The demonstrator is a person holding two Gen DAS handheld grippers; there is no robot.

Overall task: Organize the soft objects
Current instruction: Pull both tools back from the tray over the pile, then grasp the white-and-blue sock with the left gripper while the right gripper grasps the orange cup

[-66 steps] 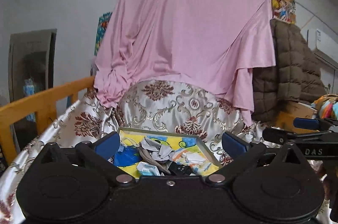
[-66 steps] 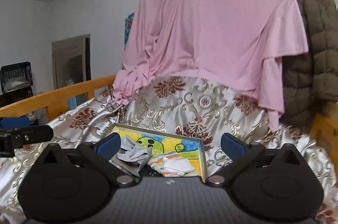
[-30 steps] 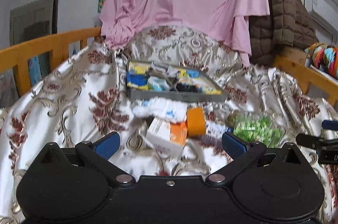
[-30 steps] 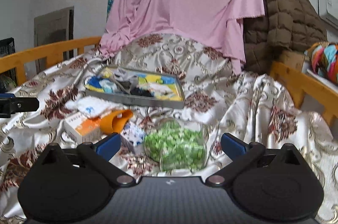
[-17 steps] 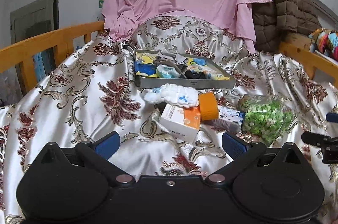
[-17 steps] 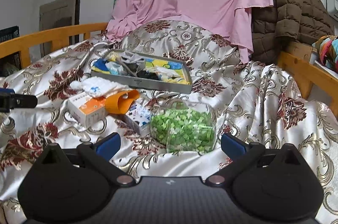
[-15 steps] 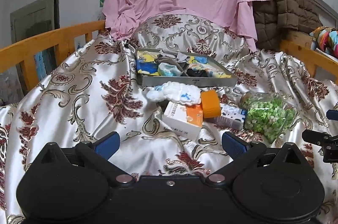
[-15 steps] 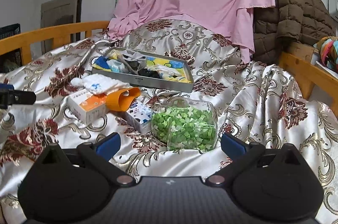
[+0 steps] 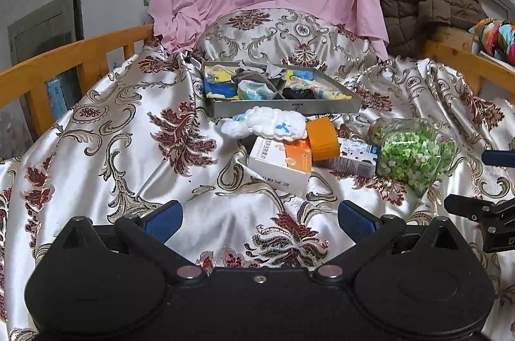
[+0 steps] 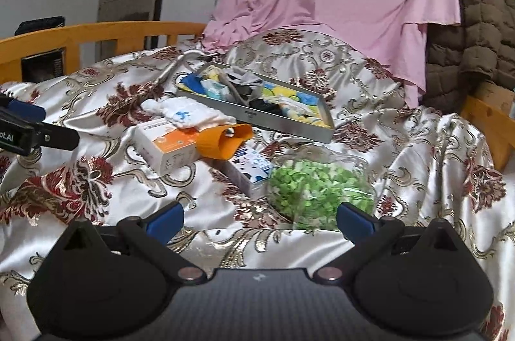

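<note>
Partly done: several soft pieces already in metal tray [image 9: 291,108]; white sock [image 9: 267,124] just in front of tray, not yet in; left gripper [image 9: 259,220], right gripper [image 10: 259,220] spread apart, empty

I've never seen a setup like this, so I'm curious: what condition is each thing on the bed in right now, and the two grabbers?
Left gripper: open, empty.
Right gripper: open, empty.
Metal tray: lidless, holding crumpled soft items.
White sock: lying outside the tray, draped over the box.
White and orange box: closed, lying flat.
Orange cup: tipped on its side.
Jar of green bits: on its side, full.
</note>
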